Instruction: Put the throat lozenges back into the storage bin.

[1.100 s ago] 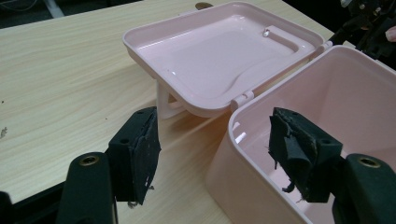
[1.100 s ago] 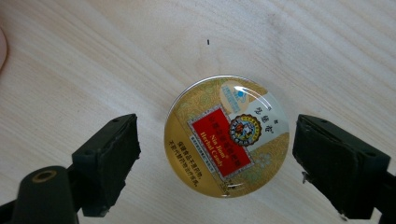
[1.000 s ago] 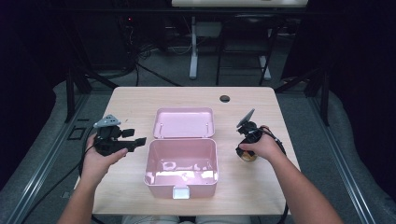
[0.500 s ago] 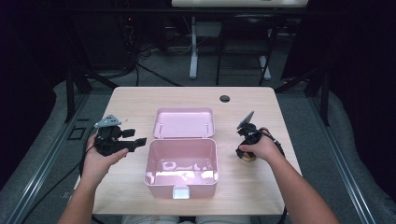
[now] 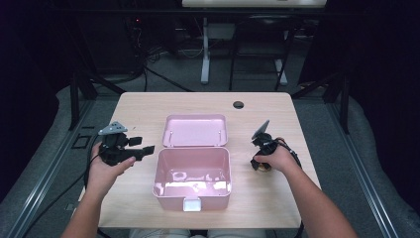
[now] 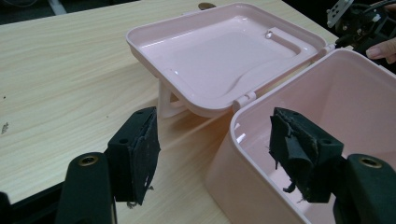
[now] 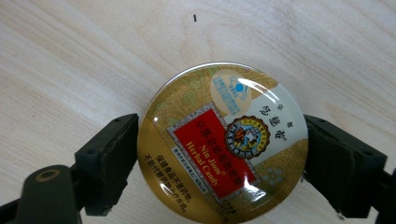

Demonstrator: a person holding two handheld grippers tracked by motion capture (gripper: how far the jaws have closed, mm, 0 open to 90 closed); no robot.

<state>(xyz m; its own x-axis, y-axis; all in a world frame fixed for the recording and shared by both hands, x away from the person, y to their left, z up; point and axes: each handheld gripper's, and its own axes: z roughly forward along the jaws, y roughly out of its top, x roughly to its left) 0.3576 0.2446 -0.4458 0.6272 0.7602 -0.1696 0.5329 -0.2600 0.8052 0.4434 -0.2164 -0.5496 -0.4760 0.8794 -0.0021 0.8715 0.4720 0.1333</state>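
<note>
Almost nothing shifts over the last second. The right hand-held gripper (image 7: 219, 154) stays low over the bench (image 5: 138, 109), pointing straight down; the left hand-held gripper (image 5: 130, 150) keeps hovering at the same spot, and the pink box (image 5: 192, 187) has not moved.

Right hand-held gripper: the round candy tin (image 7: 223, 140) sits flat on the bench directly between its jaws, a pad at each side of the rim. Contact looks made or very nearly; cannot tell if it is clamped.

Left hand-held gripper: jaws wide apart, holding nothing. The box's near corner lies just ahead of it, the lid (image 6: 224, 51) swung back beyond.

Judgement: the pause reads as settling the grasp. Lift and carry into the open box not yet begun.
</note>
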